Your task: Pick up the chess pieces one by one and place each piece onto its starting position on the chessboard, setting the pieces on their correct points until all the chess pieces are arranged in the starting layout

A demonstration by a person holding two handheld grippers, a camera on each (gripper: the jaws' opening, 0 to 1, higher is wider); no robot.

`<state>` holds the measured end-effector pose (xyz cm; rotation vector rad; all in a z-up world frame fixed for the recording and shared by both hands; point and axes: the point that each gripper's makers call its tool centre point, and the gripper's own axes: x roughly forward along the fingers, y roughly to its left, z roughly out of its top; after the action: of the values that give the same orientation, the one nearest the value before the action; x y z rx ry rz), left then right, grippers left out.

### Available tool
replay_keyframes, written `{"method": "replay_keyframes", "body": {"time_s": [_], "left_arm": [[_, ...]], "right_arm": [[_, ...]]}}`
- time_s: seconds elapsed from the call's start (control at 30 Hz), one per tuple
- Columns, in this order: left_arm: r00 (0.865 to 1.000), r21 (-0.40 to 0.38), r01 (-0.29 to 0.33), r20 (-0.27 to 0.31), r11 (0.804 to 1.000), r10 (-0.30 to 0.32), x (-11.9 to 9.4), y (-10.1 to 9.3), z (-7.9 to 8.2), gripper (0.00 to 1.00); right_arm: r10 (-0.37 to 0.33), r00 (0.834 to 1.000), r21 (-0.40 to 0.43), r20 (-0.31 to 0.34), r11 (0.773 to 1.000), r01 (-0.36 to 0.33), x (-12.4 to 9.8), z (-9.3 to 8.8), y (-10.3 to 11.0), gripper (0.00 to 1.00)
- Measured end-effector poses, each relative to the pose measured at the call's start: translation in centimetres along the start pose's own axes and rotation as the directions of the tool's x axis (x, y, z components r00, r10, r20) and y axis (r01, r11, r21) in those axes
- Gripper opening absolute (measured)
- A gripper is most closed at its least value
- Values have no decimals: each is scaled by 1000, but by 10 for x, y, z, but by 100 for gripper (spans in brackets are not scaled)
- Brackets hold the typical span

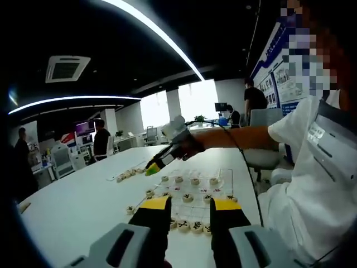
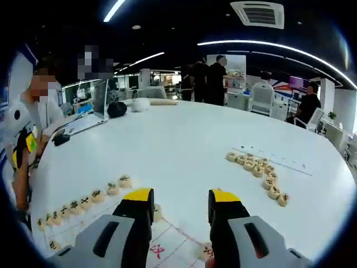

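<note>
progress: partly done, many discs sitting on the chessboard (image 1: 195,195) ahead of the left gripper (image 1: 190,207) | remaining: loose chess pieces (image 2: 257,169) waiting on the counter (image 2: 184,145) beyond the right gripper (image 2: 181,200) | left fingers: gaping apart, carrying nothing | right fingers: spread, empty, hovering over the board edge
</note>
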<state>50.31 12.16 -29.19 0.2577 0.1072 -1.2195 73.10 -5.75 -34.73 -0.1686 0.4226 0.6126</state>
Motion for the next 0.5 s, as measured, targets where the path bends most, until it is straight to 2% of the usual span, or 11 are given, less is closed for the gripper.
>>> {"method": "replay_keyframes", "body": {"time_s": [0.07, 0.13, 0.17, 0.2, 0.3, 0.43, 0.5], "left_arm": [[1000, 0, -2, 0, 1000, 2, 0, 0, -1, 30], [1000, 0, -4, -1, 1000, 4, -1, 1, -1, 30], [1000, 0, -4, -1, 1000, 4, -1, 1, -1, 30], [1000, 1, -4, 1, 1000, 4, -1, 1, -1, 30], [1000, -1, -3, 5, 1000, 3, -2, 2, 0, 30], [1000, 0, -1, 9, 1000, 1, -3, 3, 0, 30], [1000, -5, -2, 13, 1000, 2, -3, 4, 0, 30]], "right_arm": [[-35, 999, 24, -2, 999, 35, 23, 2, -13, 40], [-100, 995, -6, -21, 995, 100, 41, 1, -32, 40], [-109, 994, -5, -22, 994, 109, 44, 1, -35, 39], [-132, 991, -12, -37, 991, 132, 64, 0, -46, 39], [-168, 985, -30, -39, 985, 167, 92, 0, -62, 39], [-207, 977, 0, -52, 978, 208, 119, -3, -77, 39], [-241, 969, 55, -46, 968, 243, 129, -3, -88, 38]]}}
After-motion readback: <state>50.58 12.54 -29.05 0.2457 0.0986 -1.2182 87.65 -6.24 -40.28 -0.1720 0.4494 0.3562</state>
